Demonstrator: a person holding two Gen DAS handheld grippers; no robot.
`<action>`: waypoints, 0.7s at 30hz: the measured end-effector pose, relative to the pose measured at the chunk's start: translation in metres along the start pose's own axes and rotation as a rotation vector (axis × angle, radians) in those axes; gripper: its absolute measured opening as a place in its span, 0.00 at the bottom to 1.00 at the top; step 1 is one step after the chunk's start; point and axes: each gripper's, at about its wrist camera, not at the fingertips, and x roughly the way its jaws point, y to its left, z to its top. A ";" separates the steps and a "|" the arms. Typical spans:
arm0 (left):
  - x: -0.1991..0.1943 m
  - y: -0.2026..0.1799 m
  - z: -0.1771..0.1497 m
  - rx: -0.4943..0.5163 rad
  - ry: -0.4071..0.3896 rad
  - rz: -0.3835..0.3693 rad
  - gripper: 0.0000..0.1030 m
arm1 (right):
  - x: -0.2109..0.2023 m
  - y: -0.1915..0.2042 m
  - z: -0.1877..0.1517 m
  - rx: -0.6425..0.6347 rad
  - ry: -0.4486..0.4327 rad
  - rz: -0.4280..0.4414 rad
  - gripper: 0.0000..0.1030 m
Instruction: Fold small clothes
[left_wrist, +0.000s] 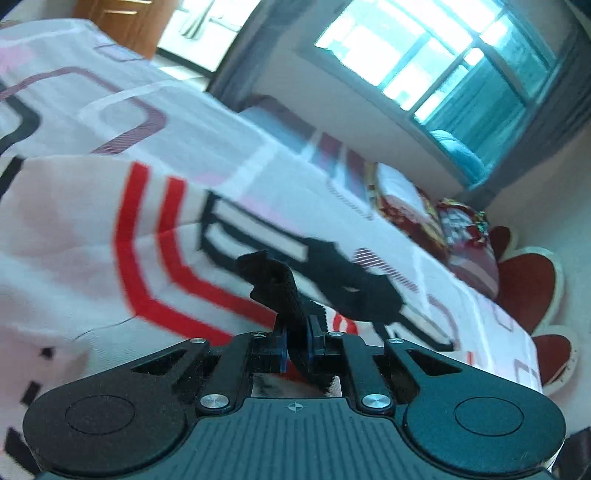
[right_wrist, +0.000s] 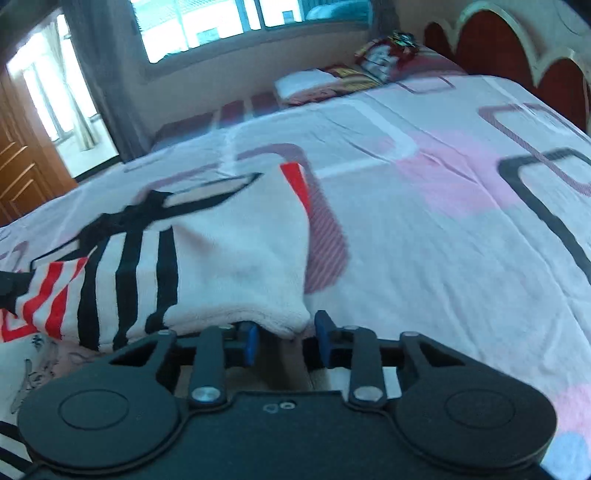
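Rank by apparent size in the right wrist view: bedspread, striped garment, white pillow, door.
1. Bedspread
2. Striped garment, though nearness enlarges it
3. Door and white pillow: similar; door is cut off, so unranked.

Both cams sit low, close over the bed (left_wrist: 240, 155), tilted. Left wrist view faces the window (left_wrist: 443, 66) at upper right; right wrist view faces it at top. Shared: striped garment (right_wrist: 229, 251), pillows (right_wrist: 369, 70), headboard (left_wrist: 524, 280).

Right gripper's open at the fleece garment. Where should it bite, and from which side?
Take the pale rounded corner of the garment, hanging just ahead of the open right gripper. Come straight forward, low over the bedspread, since that thick edge already points between the fingers.
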 end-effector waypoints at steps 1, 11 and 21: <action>0.002 0.005 -0.003 -0.001 0.007 0.015 0.09 | 0.000 0.003 -0.001 -0.010 -0.001 0.001 0.28; 0.022 0.006 -0.027 0.065 0.062 0.077 0.09 | 0.004 -0.022 -0.012 0.105 -0.007 -0.061 0.21; -0.017 0.011 -0.022 0.116 0.076 0.125 0.47 | -0.019 -0.037 -0.019 0.117 0.057 0.004 0.33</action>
